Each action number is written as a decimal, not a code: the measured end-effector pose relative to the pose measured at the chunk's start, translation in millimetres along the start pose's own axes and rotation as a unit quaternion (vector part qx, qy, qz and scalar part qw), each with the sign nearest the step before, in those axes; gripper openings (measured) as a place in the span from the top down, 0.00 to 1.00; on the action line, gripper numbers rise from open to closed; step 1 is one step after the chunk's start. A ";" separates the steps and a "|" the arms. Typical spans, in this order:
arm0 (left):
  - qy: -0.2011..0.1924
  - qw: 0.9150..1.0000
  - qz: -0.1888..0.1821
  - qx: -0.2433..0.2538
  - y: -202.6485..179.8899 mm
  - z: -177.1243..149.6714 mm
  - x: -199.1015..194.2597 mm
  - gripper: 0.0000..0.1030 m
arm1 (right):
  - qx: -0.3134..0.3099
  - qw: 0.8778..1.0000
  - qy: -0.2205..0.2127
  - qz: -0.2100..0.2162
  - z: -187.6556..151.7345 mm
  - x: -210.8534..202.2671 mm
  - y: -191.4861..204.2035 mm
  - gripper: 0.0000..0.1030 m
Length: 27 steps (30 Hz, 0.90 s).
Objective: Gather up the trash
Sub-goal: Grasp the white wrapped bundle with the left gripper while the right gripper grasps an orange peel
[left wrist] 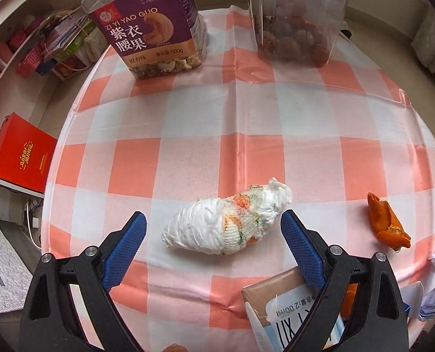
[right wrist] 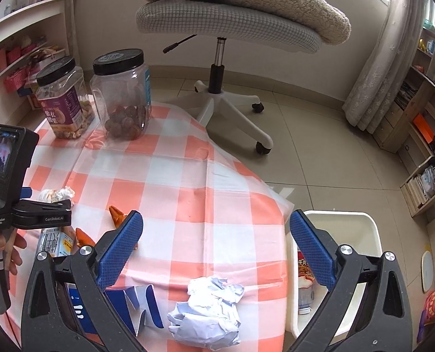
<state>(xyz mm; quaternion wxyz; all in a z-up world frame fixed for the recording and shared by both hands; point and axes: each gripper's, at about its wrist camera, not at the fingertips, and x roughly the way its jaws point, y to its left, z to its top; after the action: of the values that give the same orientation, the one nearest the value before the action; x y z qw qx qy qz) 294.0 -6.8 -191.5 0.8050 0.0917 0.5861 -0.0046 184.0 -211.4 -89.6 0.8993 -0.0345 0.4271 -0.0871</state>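
Observation:
A crumpled white tissue (left wrist: 229,223) with orange stains lies on the checked tablecloth (left wrist: 188,123), between the fingers of my open left gripper (left wrist: 213,221). An orange peel (left wrist: 386,223) lies to its right, and a milk carton (left wrist: 279,308) sits under the right finger. In the right wrist view my right gripper (right wrist: 216,220) is open and empty above a crumpled white paper ball (right wrist: 208,311). A flattened blue carton (right wrist: 141,305) lies left of the ball. The white bin (right wrist: 361,228) stands beside the table on the right, with a snack wrapper (right wrist: 305,267) in it.
A cashew jar (left wrist: 152,26) and a clear jar of round fruit (left wrist: 296,20) stand at the table's far edge. A swivel chair (right wrist: 226,29) stands beyond the table. Shelves line the left wall (left wrist: 18,47) and the right wall (right wrist: 422,123). A red box (left wrist: 20,152) sits on the left.

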 end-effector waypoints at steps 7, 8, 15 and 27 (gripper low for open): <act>-0.021 0.999 -0.036 0.018 -0.9 -9.4 0.8 0.41 | -0.041 0.994 0.073 0.070 -0.8 41.6 39.3 0.07; -0.026 0.999 -0.037 0.019 -1.5 -12.3 -2.3 0.42 | -0.034 0.992 0.088 0.084 -1.6 48.0 42.1 0.07; -0.073 0.994 -0.066 -0.045 25.9 -24.0 -53.8 0.43 | -0.021 0.981 0.142 0.129 -8.0 78.1 67.3 0.23; -0.111 0.989 -0.072 -0.072 45.7 -44.7 -104.6 0.43 | -0.010 0.975 0.167 0.149 -17.3 95.3 85.3 0.80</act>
<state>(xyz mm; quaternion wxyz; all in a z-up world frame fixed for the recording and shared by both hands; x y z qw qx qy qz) 224.4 34.5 -99.4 0.8672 -0.0100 0.4970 -0.0299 240.5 -145.2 -184.8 0.8180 0.0353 0.5721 0.0481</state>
